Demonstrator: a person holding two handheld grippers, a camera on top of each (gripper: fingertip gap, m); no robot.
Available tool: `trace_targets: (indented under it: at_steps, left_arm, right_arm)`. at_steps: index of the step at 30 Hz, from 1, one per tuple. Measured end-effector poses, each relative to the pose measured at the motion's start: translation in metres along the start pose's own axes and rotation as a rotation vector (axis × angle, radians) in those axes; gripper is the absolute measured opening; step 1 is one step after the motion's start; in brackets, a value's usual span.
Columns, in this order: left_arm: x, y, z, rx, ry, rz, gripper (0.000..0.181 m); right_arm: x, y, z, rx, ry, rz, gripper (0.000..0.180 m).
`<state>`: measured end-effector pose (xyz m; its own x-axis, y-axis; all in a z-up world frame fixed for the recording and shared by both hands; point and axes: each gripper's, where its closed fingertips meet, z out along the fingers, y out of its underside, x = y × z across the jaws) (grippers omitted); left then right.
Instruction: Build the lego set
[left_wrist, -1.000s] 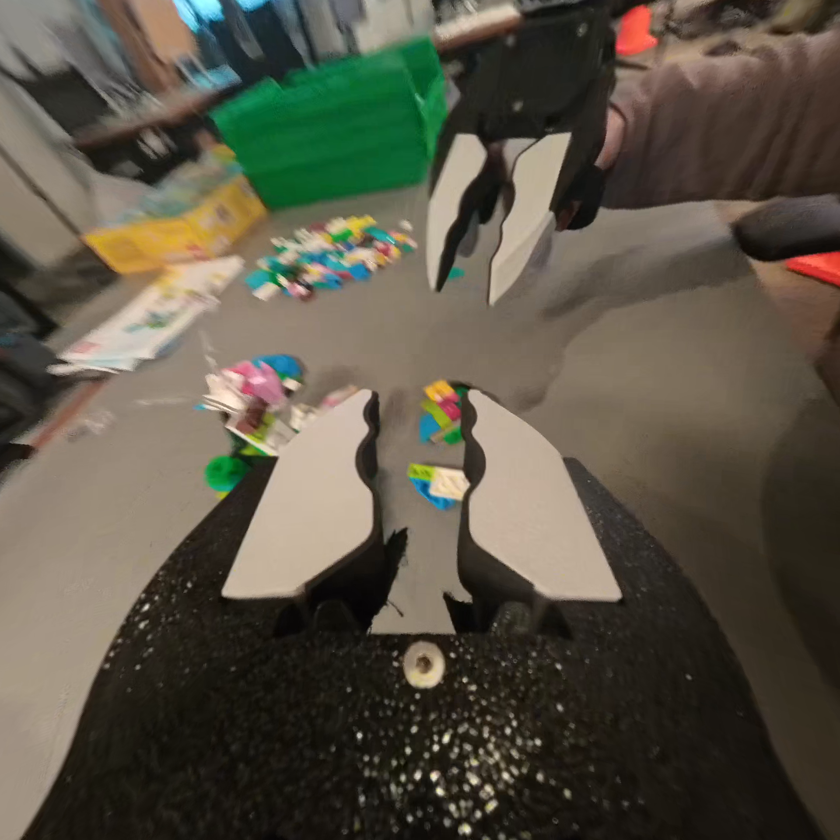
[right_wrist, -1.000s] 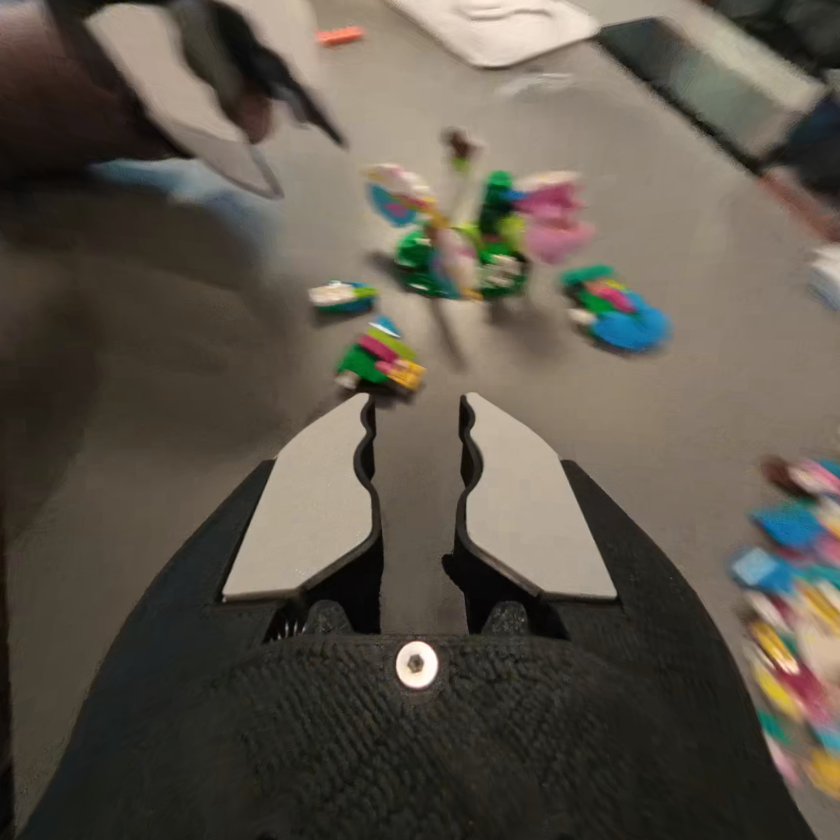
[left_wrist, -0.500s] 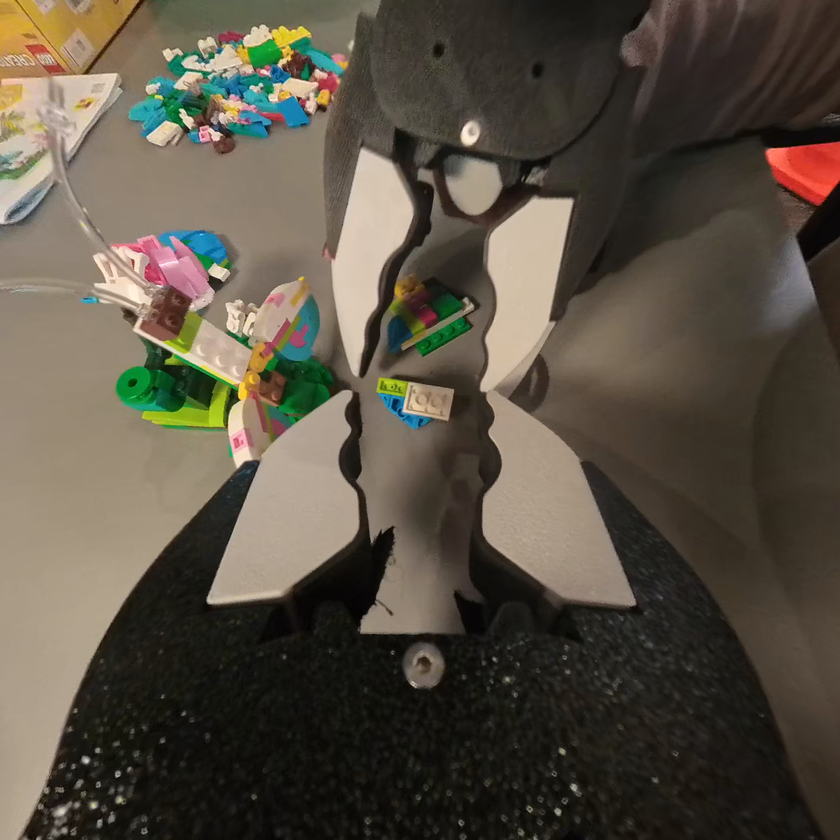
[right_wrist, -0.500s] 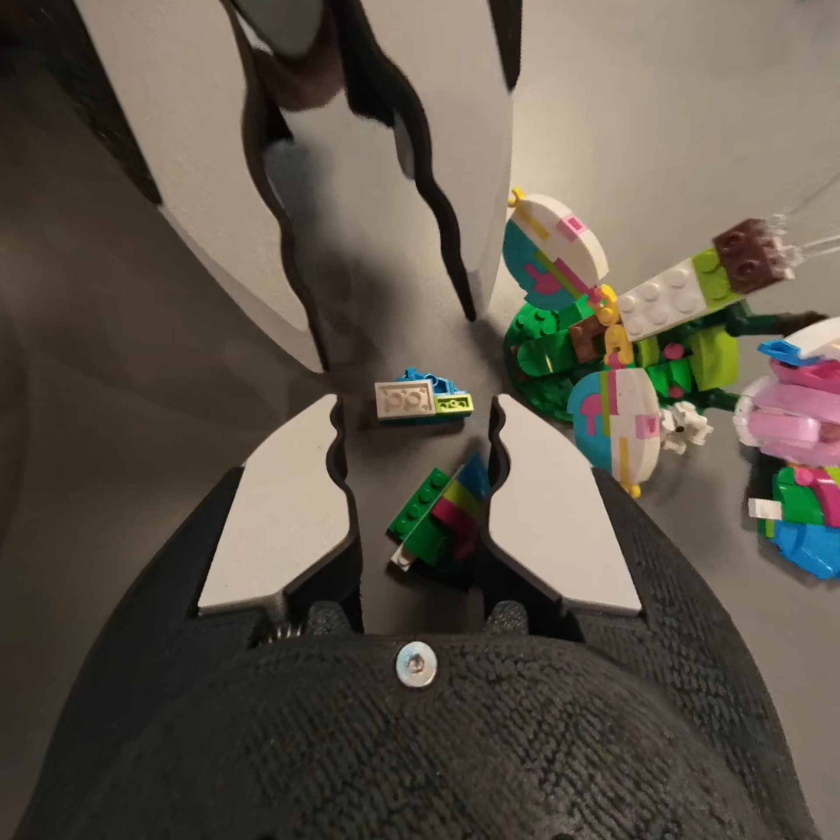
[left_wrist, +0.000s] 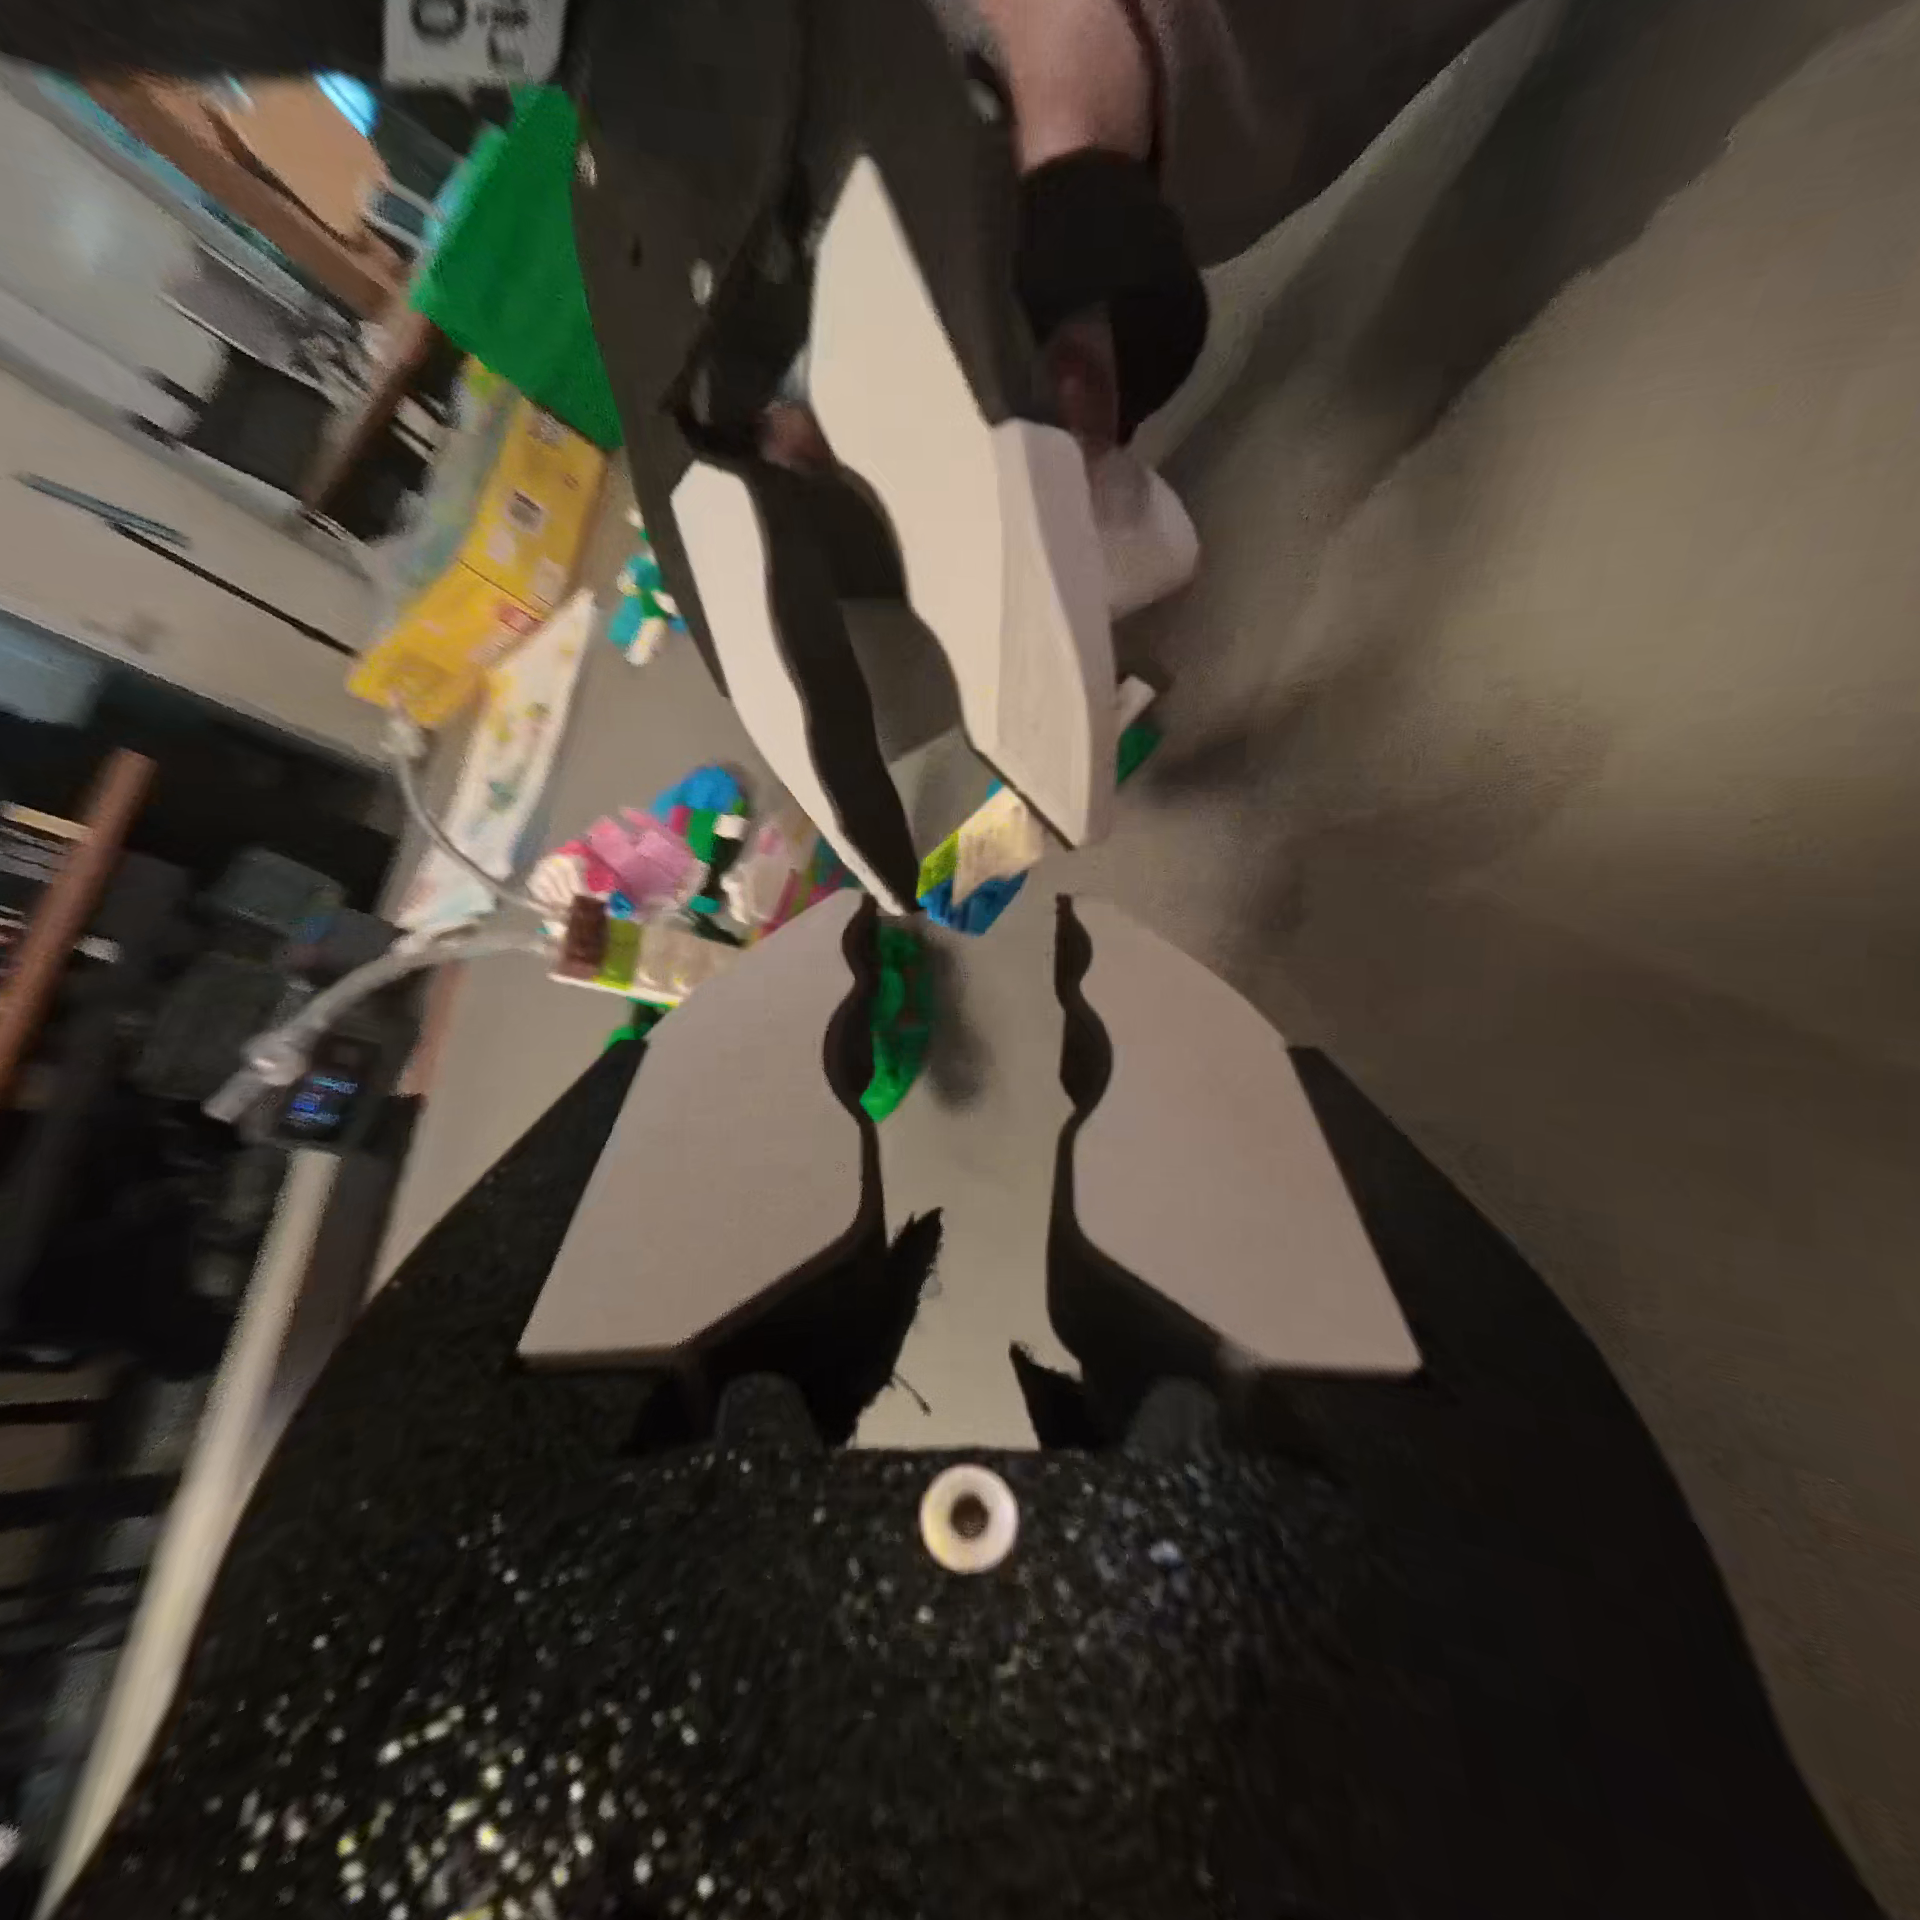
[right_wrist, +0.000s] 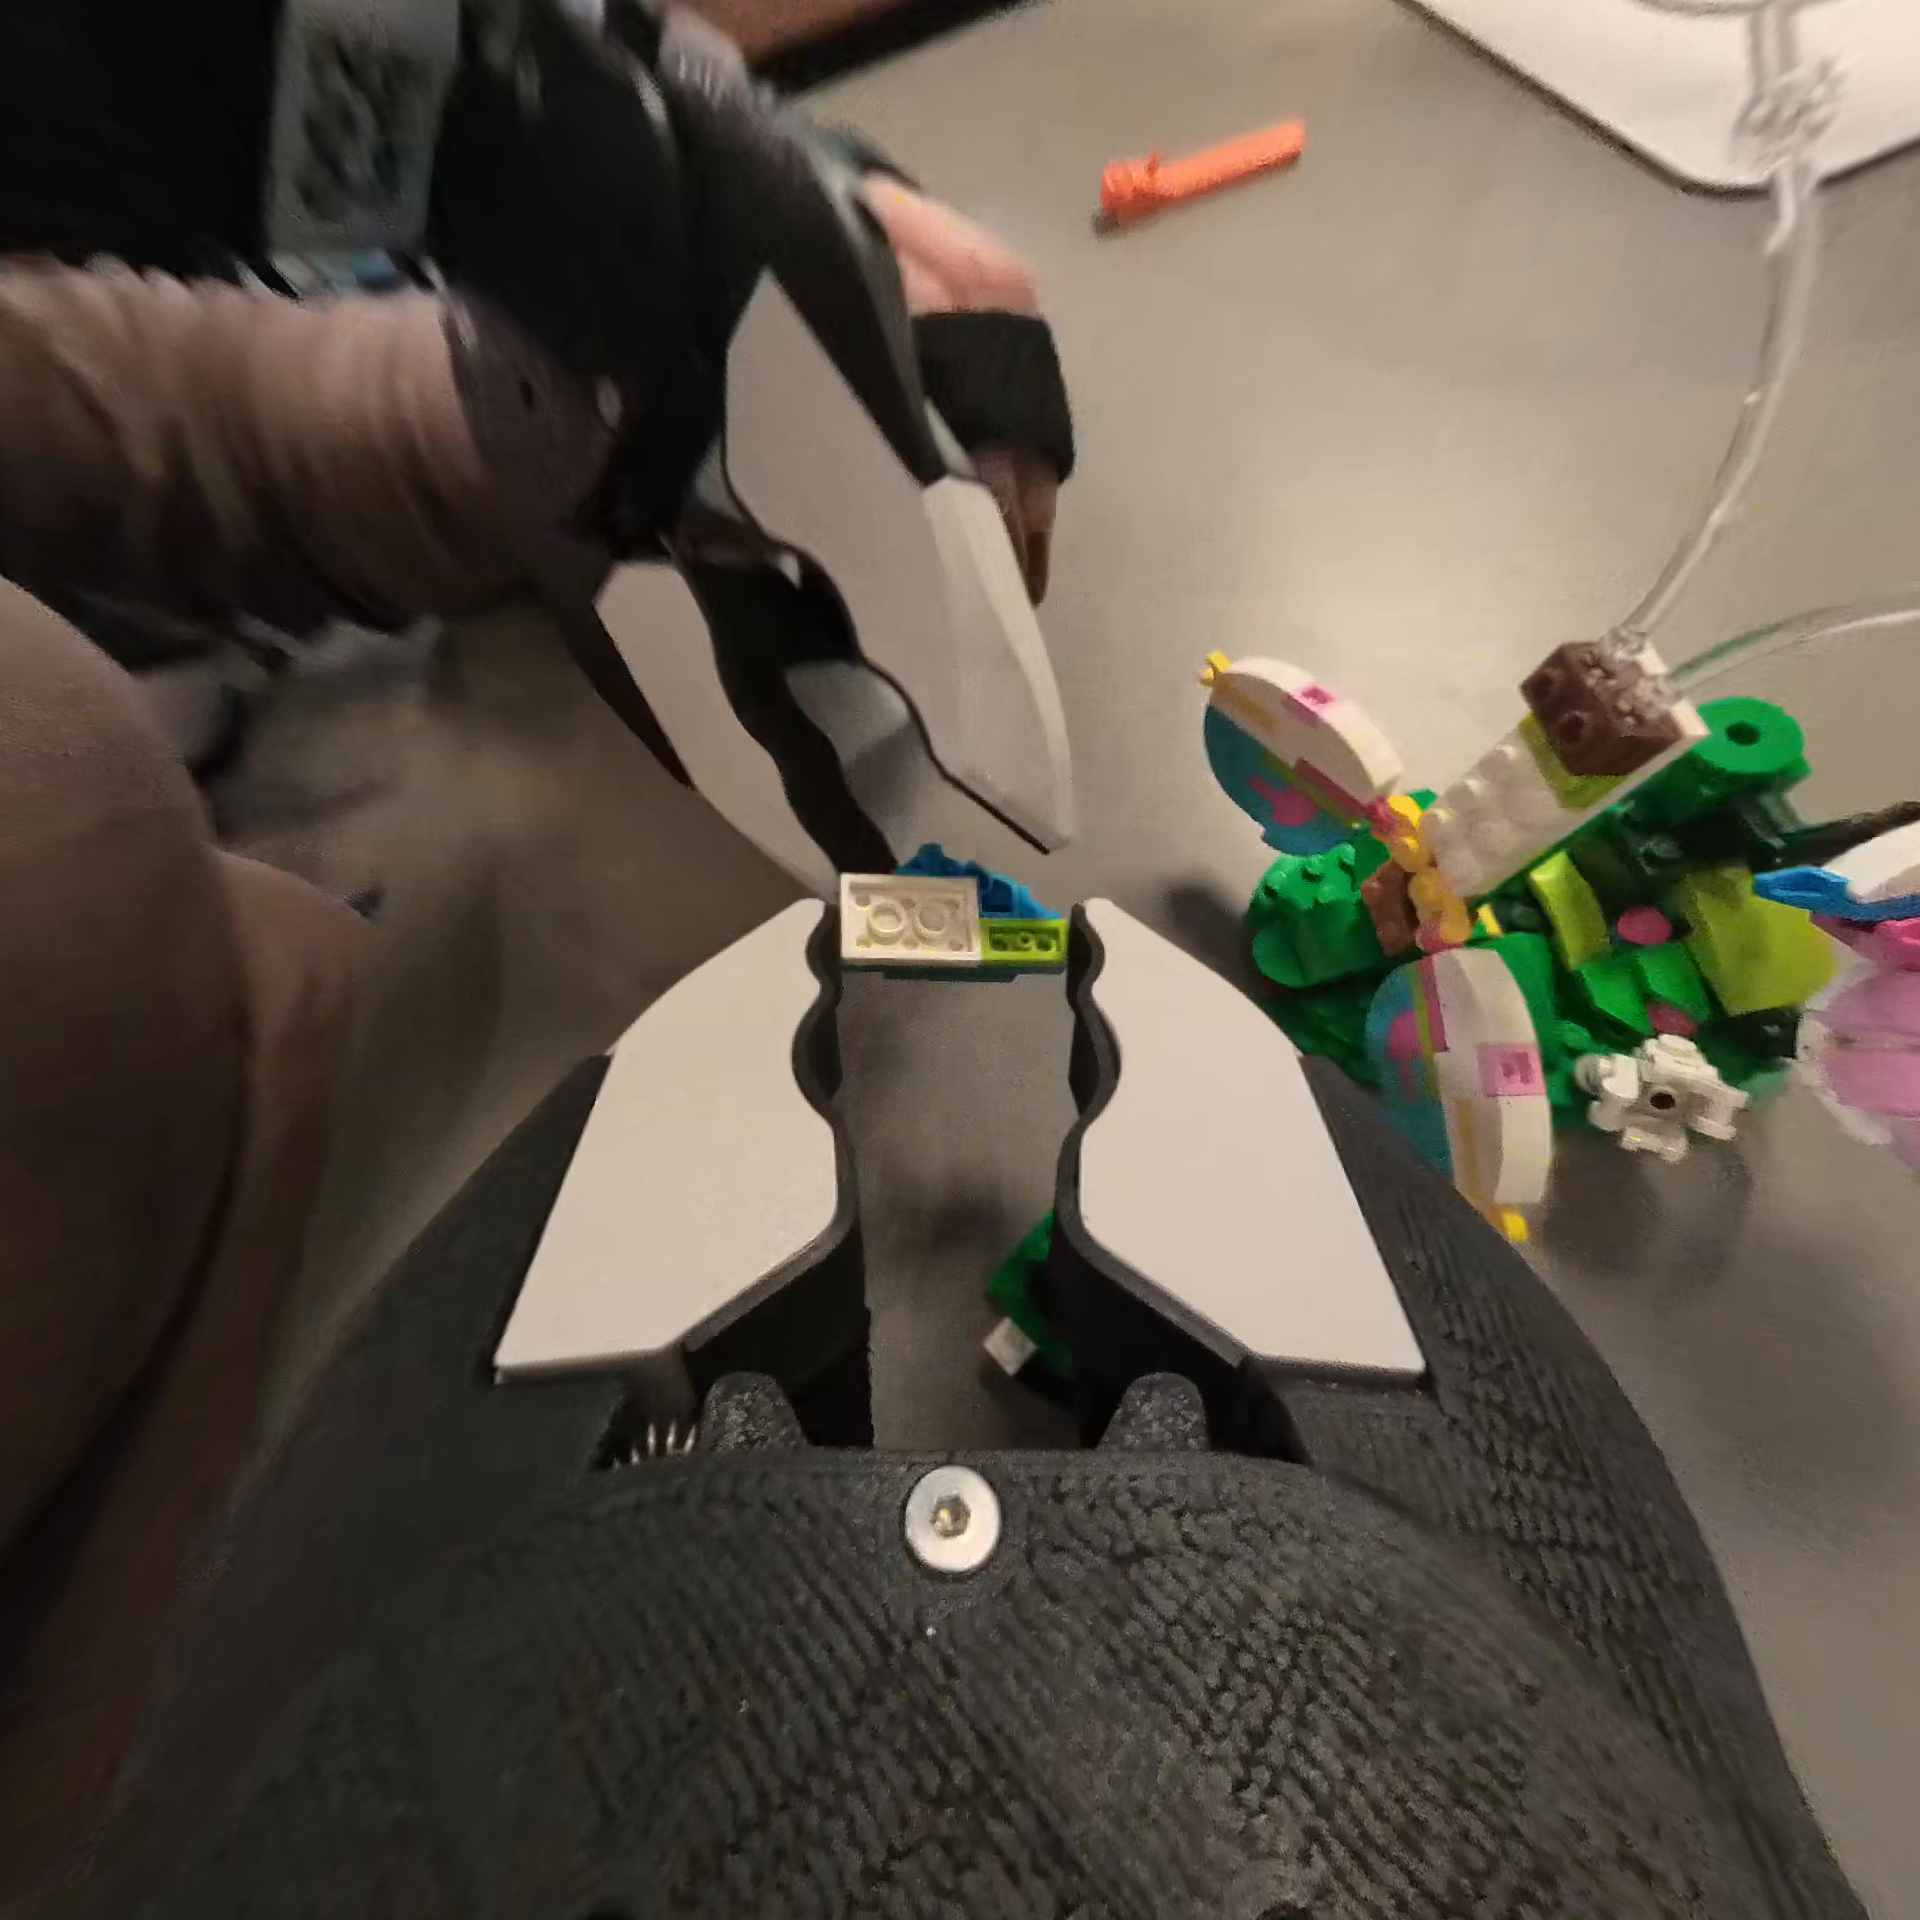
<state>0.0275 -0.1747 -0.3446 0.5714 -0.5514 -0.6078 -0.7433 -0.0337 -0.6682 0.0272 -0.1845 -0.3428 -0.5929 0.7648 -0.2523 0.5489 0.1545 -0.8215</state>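
The small white, blue and lime brick piece sits between the fingertips of the right gripper, whose jaws stand fairly wide, closed on it or only framing it, I cannot tell. The left gripper hovers beside it, jaws parted and empty. A green brick piece lies under the right one. The butterfly model stands nearby on the grey table; a yellow box blurs behind.

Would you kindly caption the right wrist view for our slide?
Right gripper open around a white, blue and lime brick piece, left gripper opposite.
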Motion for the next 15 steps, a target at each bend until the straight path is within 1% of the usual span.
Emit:
trace_targets:
  at_steps: [2,3,4,6,8,10,13,15]
  left_arm:
    - [-0.003,-0.004,0.000,-0.003,-0.065,0.097,0.022]
    - [-0.005,-0.004,0.000,-0.009,-0.094,0.130,0.013]
    - [-0.005,-0.005,0.000,-0.012,-0.109,0.158,0.009]
    - [-0.004,-0.005,0.000,-0.021,-0.109,0.172,0.008]
    - [-0.003,-0.002,0.001,-0.040,-0.070,0.108,0.005]
    - [-0.003,-0.001,0.002,-0.037,-0.019,-0.014,0.004]
    - [0.002,-0.005,0.001,-0.008,0.083,-0.173,0.004]
    - [0.007,-0.007,-0.001,0.000,0.148,-0.243,0.003]
  right_arm:
    - [-0.006,-0.006,-0.003,0.046,-0.041,0.025,0.040]
    - [-0.008,-0.008,-0.004,0.065,-0.060,0.037,0.040]
    - [-0.010,-0.009,-0.005,0.077,-0.072,0.045,0.040]
    - [-0.010,-0.008,-0.005,0.085,-0.074,0.049,0.040]
    - [-0.006,-0.011,-0.007,0.121,-0.034,0.020,0.040]
    - [0.000,-0.015,-0.013,0.143,0.057,-0.075,0.042]
    - [-0.010,-0.012,-0.015,0.090,0.078,-0.225,0.030]
    - [-0.014,-0.011,-0.014,0.062,0.079,-0.280,0.021]
